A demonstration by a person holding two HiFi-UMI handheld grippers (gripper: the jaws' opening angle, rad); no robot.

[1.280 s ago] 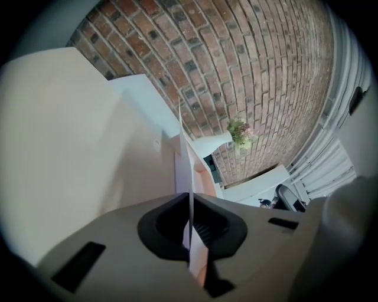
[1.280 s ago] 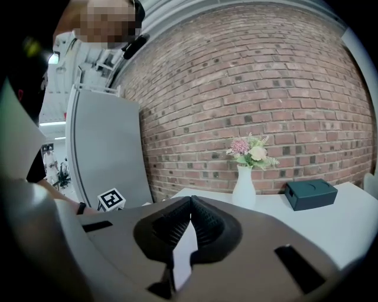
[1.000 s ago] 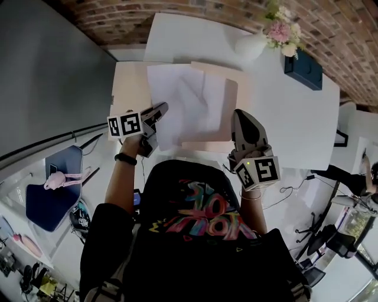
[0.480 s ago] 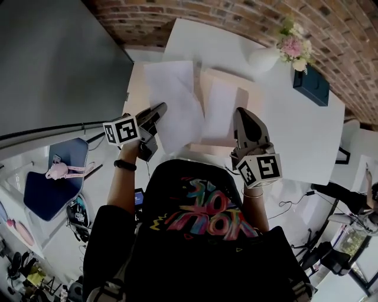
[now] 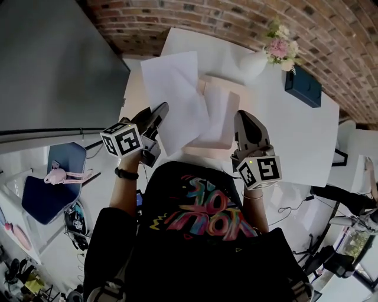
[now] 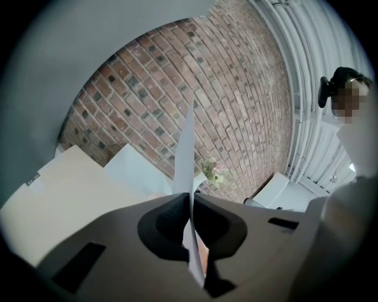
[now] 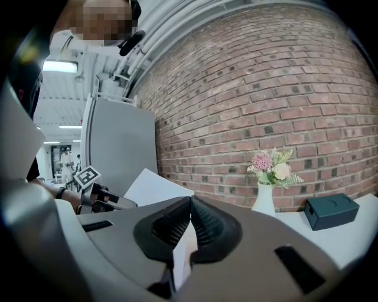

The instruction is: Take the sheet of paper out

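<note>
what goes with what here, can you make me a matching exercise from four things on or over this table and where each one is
Things:
1. white sheet of paper
2. beige folder
3. white vase of pink flowers
4. dark teal box

Places:
a. clamped in the right gripper
b. clamped in the left gripper, held up
c. lying at the white table's far right
d. standing upright near the brick wall

Pairs: 1-b, 2-a, 3-d, 4-c

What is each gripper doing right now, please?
Left gripper: closed, holding the sheet.
Right gripper: closed, holding the folder.
</note>
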